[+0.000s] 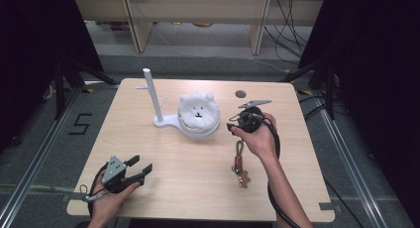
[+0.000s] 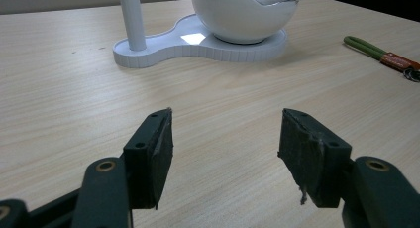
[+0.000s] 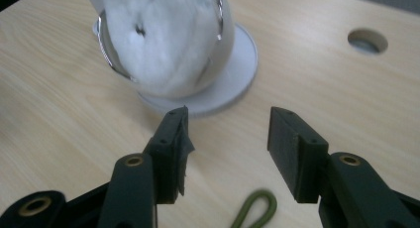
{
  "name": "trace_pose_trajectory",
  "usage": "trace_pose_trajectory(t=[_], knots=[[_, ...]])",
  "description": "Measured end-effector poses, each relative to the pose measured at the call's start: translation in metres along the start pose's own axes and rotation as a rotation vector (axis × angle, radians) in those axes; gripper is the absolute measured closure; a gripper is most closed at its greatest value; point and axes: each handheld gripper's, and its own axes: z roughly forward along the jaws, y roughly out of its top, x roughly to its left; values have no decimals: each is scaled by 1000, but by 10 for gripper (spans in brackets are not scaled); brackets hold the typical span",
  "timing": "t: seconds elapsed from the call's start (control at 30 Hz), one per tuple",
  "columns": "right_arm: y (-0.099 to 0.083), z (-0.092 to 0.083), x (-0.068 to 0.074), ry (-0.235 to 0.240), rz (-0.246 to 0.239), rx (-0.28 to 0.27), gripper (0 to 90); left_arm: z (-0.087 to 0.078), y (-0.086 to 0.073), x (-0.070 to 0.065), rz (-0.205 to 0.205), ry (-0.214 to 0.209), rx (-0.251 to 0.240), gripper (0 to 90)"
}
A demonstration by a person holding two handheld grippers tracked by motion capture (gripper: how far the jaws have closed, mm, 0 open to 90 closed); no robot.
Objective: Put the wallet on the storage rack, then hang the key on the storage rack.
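While I held the right hand-held gripper [image 1: 231, 125] above the table [image 1: 168, 163], its jaws stood apart with nothing between them, and the keychain [image 1: 239, 164] lay just below it on the wood.

From the high view, I saw the keychain stretched toward my edge of the table, its green loop nearest the right hand-held gripper and its small charm farthest from it. In the right gripper view the green loop [image 3: 255, 210] sat low between the two jaws, untouched, while the white plush bear [image 3: 163, 39] in its bowl on the white stand [image 3: 237, 84] lay just ahead. My left hand-held gripper [image 1: 140, 164] rested well apart at the table's near left corner, its jaws also spread wide and empty, pointing toward the stand's upright post [image 1: 151, 94].
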Motion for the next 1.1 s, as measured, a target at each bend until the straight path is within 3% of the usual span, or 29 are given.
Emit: trace_pose_trajectory(t=[0.03, 0.07, 0.17, 0.2, 0.43, 0.47, 0.53, 0.63, 0.8, 0.83, 0.87, 1.0, 1.1], knots=[[0, 0, 0, 0, 0, 0, 517, 0, 0, 0, 0, 0, 0, 374], [-9, -2, -3, 7, 28, 36, 516, 1, 0, 0, -3, -5, -8, 375], [-19, -1, -7, 14, 49, 28, 513, 1, 0, 0, 2, -2, -6, 375], [-27, -5, -9, 14, 84, 76, 512, 1, 0, -1, 5, 2, 3, 375], [-50, -6, -17, 24, 118, 117, 499, 0, 0, -2, 16, 0, 5, 374], [-55, -6, -20, 43, 125, 134, 493, 1, 0, -2, 14, 0, 5, 374], [-60, -6, -23, 37, 110, 150, 491, 1, 0, -2, 13, 1, 4, 375], [-63, -7, -25, 40, 121, 153, 489, 0, 0, -3, 21, 1, 2, 375], [-69, -8, -25, 56, 156, 230, 485, 1, 0, -3, 24, 2, 5, 375], [-70, -8, -26, 55, 136, 237, 485, 1, 0, -3, 28, -4, -2, 375], [-72, -8, -25, 57, 160, 256, 485, 1, 0, -4, 30, 4, 8, 375], [-73, -8, -28, 58, 160, 281, 485, 2, 0, -4, 24, 0, 3, 375], [-72, -6, -27, 45, 193, 306, 487, 1, 0, -4, 34, -5, 5, 375]])
